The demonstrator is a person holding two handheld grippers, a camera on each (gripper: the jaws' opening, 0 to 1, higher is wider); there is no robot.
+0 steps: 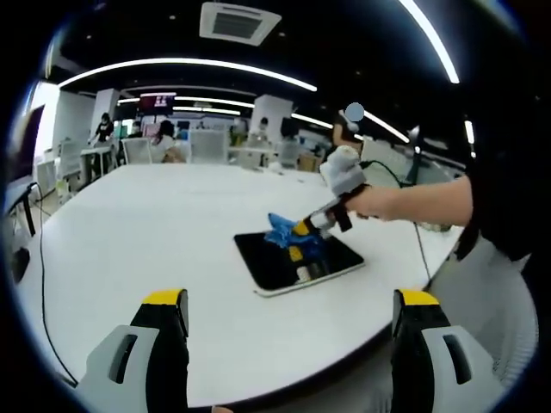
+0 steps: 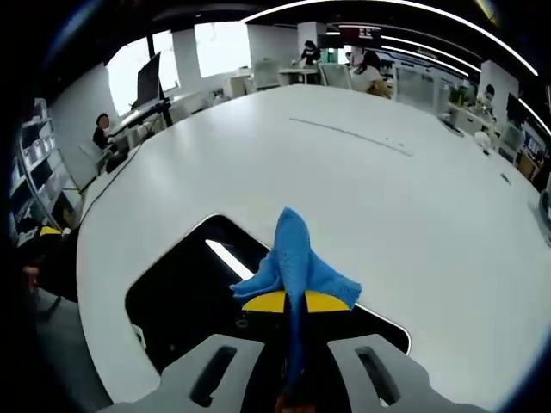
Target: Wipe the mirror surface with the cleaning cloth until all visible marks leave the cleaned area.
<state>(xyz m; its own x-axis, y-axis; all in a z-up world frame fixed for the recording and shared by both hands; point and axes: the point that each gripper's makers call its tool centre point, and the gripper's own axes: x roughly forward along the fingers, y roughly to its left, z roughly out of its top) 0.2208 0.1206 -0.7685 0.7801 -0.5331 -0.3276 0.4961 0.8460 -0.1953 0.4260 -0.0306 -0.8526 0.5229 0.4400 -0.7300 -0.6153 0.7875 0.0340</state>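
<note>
Mirror [image 2: 185, 297] under blue cloth [image 2: 297, 258] pinched by right gripper [image 2: 295, 303].

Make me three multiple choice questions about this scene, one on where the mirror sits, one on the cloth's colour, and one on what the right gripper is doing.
1. Where does the mirror lie?
A. flat on the white table
B. propped against a chair
C. on the floor

2. What colour is the cleaning cloth?
A. red
B. blue
C. white

3. What is the state of the right gripper?
A. open and empty
B. shut on a bottle
C. shut on the cleaning cloth

Answers:
1 A, the dark, pale-edged mirror rests flat on the tabletop in both views.
2 B, the cloth is bright blue against the dark glass.
3 C, in the right gripper view the yellow-tipped fingers pinch the cloth over the mirror, while the left gripper is open, apart from the mirror.
</note>
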